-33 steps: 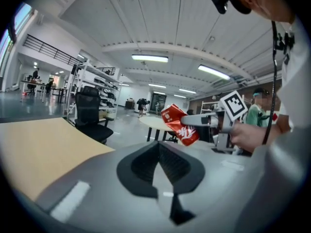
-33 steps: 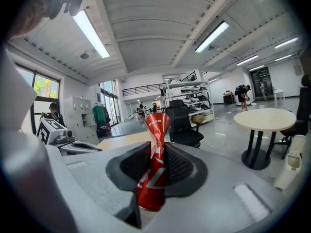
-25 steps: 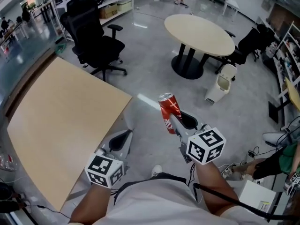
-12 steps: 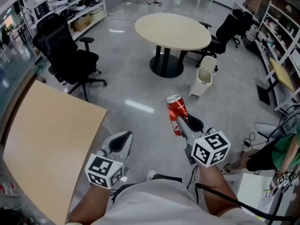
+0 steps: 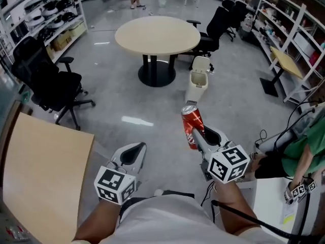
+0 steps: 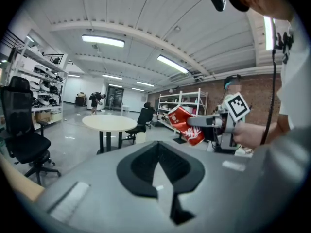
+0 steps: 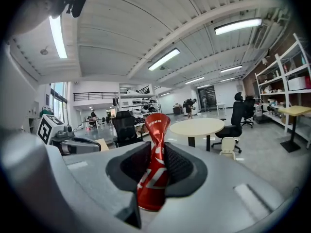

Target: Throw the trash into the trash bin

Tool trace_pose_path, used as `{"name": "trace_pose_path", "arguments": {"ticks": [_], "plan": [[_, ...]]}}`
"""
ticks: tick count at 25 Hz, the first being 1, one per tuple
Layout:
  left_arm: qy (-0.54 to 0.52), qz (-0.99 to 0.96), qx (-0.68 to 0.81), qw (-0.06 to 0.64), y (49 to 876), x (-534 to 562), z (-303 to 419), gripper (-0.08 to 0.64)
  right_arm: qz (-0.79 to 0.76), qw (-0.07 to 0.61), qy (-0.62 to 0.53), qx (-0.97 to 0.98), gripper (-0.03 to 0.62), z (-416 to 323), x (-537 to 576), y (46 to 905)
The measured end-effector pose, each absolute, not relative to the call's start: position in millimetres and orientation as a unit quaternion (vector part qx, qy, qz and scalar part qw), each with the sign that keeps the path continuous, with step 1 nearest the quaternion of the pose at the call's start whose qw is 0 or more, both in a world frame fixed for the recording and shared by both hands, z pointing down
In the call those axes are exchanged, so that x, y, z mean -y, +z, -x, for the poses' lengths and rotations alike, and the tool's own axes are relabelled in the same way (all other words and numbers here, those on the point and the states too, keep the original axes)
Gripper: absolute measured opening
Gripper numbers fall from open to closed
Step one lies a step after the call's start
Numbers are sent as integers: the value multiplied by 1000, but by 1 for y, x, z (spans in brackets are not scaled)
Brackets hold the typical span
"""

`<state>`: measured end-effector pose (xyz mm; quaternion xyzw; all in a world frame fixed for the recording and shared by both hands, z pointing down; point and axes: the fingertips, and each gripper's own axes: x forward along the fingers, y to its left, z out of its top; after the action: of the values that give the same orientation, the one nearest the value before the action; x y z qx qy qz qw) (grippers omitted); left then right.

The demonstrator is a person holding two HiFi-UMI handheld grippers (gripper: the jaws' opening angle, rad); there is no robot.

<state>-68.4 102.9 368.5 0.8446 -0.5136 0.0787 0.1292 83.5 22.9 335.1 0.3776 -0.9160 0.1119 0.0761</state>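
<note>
Over the grey concrete floor (image 5: 127, 108), the right tool (image 5: 196, 137) was clamped on a dented red can (image 5: 191, 122), held in the air. The left tool (image 5: 133, 154) was closed and empty. The white trash bin (image 5: 197, 85) stood ahead, beside a round table (image 5: 157, 34).

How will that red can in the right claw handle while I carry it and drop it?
The red can looks dented and pinched at its waist, so it is probably empty and light. Its thin metal would likely buckle further under the right claw. It sits tilted and looks glossy, so it might slip in a loose grip.
</note>
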Motion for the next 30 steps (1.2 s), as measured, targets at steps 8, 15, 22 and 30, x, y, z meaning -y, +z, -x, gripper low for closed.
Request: {"name": "trace_pose_path", "arguments": {"ticks": [8,15,22,30], "plan": [[85,-867,475,127,365,-91,28,8,-423,69,117,896,89,-133,-28,331],[87,-876,457,127,362,-87,18,8,-447,72,122,883,89,-155,-31,332],[102,-883,442,119,363,-78,7,8,-457,63,124,878,89,-165,-28,331],[109,-897,411,121,372,-70,-3,8,-471,68,130,870,89,-167,-18,339]]}}
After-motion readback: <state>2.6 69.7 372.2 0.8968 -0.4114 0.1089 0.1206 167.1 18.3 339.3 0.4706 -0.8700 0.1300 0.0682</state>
